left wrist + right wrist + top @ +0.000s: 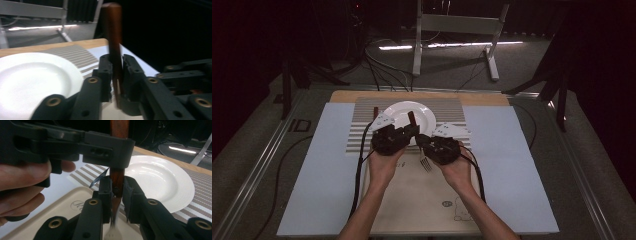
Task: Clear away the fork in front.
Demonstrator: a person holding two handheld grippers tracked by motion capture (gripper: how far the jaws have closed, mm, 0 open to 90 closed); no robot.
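Keep both claws clamped on fork (424,159): left claw (116,75) grips wooden handle (113,32), right claw (117,192) lower down. Release one before lowering beside plate (428,116).

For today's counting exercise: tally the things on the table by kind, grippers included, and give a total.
Forks: 1
Plates: 1
Striped mats: 1
Beige mats: 1
Grippers: 2, left gripper and right gripper, both shut on the fork's wooden handle
Total: 6
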